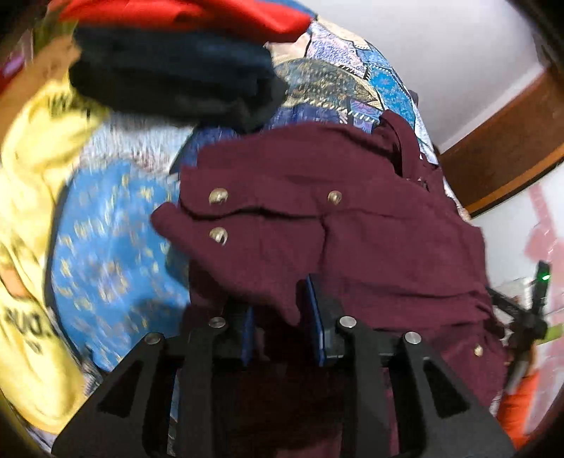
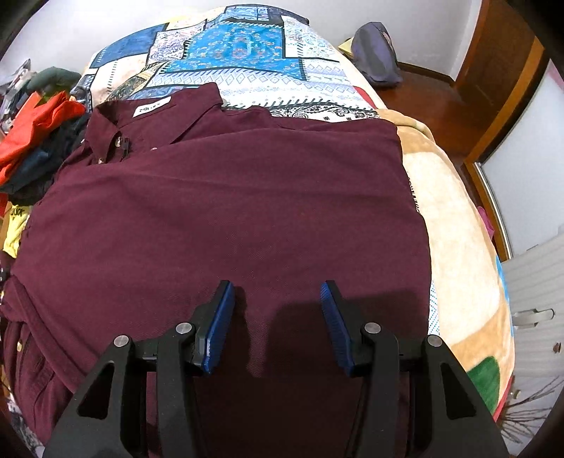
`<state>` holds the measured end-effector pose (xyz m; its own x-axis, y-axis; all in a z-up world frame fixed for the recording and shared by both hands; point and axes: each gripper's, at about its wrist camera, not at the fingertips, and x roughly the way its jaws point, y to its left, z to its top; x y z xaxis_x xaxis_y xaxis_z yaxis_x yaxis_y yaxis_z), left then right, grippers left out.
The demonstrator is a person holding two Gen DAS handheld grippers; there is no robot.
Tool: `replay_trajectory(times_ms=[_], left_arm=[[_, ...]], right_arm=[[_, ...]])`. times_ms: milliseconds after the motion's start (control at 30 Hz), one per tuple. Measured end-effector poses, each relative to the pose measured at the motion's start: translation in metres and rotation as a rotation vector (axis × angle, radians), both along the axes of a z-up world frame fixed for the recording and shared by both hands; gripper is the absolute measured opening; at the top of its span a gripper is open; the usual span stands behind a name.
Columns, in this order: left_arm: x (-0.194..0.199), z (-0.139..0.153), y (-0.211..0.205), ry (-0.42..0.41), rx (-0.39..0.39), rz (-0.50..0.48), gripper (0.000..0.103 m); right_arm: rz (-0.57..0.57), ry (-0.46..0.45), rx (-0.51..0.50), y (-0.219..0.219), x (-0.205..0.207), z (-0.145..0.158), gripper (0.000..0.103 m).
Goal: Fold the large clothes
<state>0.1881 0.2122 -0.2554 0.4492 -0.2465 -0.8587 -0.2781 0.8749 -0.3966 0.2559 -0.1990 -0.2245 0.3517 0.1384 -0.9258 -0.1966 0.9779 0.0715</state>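
Observation:
A large maroon button shirt [image 2: 229, 211] lies spread on a patchwork bedspread [image 2: 239, 49], collar and white label at the far left. My right gripper [image 2: 278, 303] hovers open and empty just above the shirt's near part. In the left wrist view the same shirt [image 1: 352, 229] shows a cuff with brass snaps, and a fold of its cloth hangs between the blue pads of my left gripper [image 1: 282, 310]. The jaws stand partly apart around that cloth, and whether they pinch it is unclear.
A pile of folded clothes, red [image 1: 183, 14] on dark navy [image 1: 169, 74], sits at the far left. A yellow printed shirt [image 1: 31, 197] lies beside it. A purple cap [image 2: 377, 53] rests at the bed's far right. A beige blanket [image 2: 454, 225] covers the bed's right side.

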Motion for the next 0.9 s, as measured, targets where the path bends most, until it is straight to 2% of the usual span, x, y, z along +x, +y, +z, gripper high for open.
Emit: replay_trajectory(times_ms=[33, 67, 100, 133, 267, 400, 600, 700, 800, 900], left_arm=[[-0.003, 0.001, 0.002, 0.014, 0.037, 0.027, 0.053], [-0.008, 0.004, 0.005, 0.021, 0.121, 0.062, 0.062], [-0.011, 0.008, 0.006, 0.014, 0.176, 0.078, 0.069], [-0.015, 0.012, 0.01, 0.002, 0.213, 0.081, 0.072], [-0.024, 0.022, 0.033, 0.007, 0.245, 0.114, 0.072], [-0.013, 0.031, 0.053, 0.0, 0.27, 0.137, 0.072], [0.018, 0.044, 0.066, -0.046, 0.223, 0.093, 0.072], [0.039, 0.038, 0.064, -0.056, 0.16, 0.035, 0.072], [0.058, 0.023, 0.065, -0.041, 0.107, 0.013, 0.072], [0.071, 0.0, 0.069, 0.003, 0.071, 0.022, 0.072]], right_arm=[[-0.001, 0.0, -0.003, 0.001, 0.0, 0.0, 0.047], [-0.002, 0.0, -0.005, 0.002, 0.0, 0.0, 0.047], [-0.002, 0.0, -0.006, 0.002, 0.0, 0.0, 0.047], [-0.002, 0.002, -0.007, 0.002, 0.0, 0.001, 0.047], [0.003, 0.012, 0.011, 0.001, 0.002, 0.006, 0.047], [-0.019, -0.024, 0.047, -0.006, 0.01, 0.023, 0.047], [-0.071, -0.123, 0.081, -0.023, 0.03, 0.059, 0.047], [-0.104, -0.151, 0.075, -0.032, 0.041, 0.068, 0.047], [-0.126, -0.15, 0.081, -0.042, 0.053, 0.067, 0.047], [-0.153, -0.11, 0.076, -0.05, 0.068, 0.051, 0.047]])
